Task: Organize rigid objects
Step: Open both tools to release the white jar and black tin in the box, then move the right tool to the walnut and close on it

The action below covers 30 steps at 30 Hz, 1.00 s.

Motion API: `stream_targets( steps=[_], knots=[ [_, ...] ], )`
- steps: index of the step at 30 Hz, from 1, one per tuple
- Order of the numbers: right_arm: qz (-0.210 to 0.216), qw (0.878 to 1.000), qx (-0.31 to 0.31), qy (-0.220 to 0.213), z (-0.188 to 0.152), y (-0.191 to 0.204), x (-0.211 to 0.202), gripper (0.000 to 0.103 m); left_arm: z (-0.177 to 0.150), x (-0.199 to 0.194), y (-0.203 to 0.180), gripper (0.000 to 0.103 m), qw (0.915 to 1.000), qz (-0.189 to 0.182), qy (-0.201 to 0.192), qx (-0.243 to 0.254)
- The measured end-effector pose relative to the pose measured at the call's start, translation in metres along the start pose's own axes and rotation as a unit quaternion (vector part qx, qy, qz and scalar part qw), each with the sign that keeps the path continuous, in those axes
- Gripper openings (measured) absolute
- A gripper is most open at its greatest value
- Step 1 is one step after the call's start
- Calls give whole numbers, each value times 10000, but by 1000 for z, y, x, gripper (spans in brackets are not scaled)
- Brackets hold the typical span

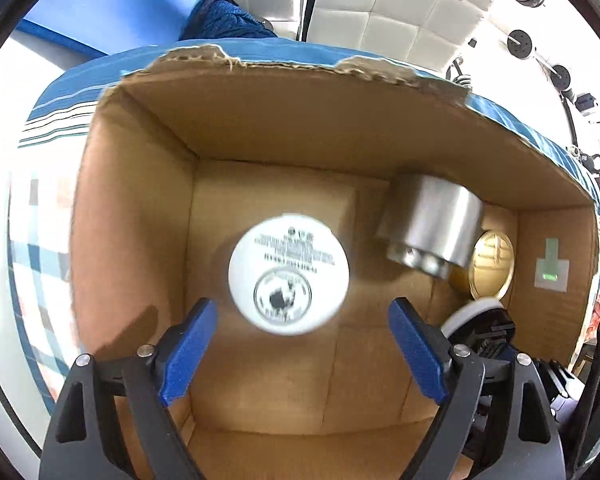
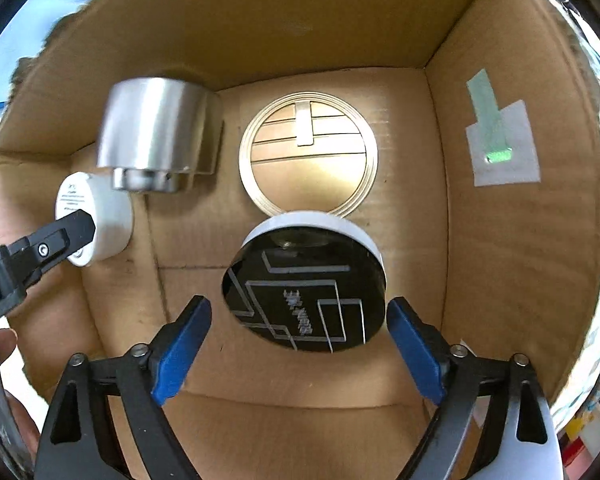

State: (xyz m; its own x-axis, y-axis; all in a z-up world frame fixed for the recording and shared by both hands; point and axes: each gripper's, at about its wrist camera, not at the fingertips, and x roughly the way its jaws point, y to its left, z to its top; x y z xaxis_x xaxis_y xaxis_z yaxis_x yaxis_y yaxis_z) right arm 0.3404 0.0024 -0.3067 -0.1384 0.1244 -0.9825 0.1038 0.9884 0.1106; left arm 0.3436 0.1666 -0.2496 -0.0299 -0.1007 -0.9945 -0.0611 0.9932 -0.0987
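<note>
Box: one cardboard box (image 2: pixel 500 260), four objects inside.
White jar (image 1: pixel 288 274): one, between left gripper (image 1: pixel 302 354) pads, untouched; jaws spread, released.
Black-lidded tin (image 2: pixel 304 300): one, between right gripper (image 2: pixel 300 350) pads; jaws apart, let go.
Steel cylinder (image 2: pixel 156 132): one, on its side.
Gold tin (image 2: pixel 308 156): one, beside cylinder.

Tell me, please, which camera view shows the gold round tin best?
The right wrist view: the gold tin lies face-up and almost whole on the box floor. The left wrist view shows it only edge-on, partly hidden behind the silver cylinder.
</note>
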Motion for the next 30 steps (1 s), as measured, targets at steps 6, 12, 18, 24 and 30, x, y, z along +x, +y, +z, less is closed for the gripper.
stream_targets(
  steps=[6,12,18,24,30],
  knots=[
    [35,9999,-128,-50,-11,0,-19,97,-18,-26,8,93,9999,-80,-115,-24],
    [-134,9991,-283,-277,-29,0,-44,103,-50,-44,9,103,9994,1,-350,4],
    [-84,9983,-327,-479,-68,-2,-71,103,-74,-73,16,103,9978,-110,-647,-39],
    [-36,9960,-456,-772,-101,-1,-96,103,-101,-104,9,103,9948,-203,-997,-34],
    [45,9915,-644,-1128,-132,-4,-127,103,-123,-134,-3,103,9910,-66,-1340,7]
  ],
)
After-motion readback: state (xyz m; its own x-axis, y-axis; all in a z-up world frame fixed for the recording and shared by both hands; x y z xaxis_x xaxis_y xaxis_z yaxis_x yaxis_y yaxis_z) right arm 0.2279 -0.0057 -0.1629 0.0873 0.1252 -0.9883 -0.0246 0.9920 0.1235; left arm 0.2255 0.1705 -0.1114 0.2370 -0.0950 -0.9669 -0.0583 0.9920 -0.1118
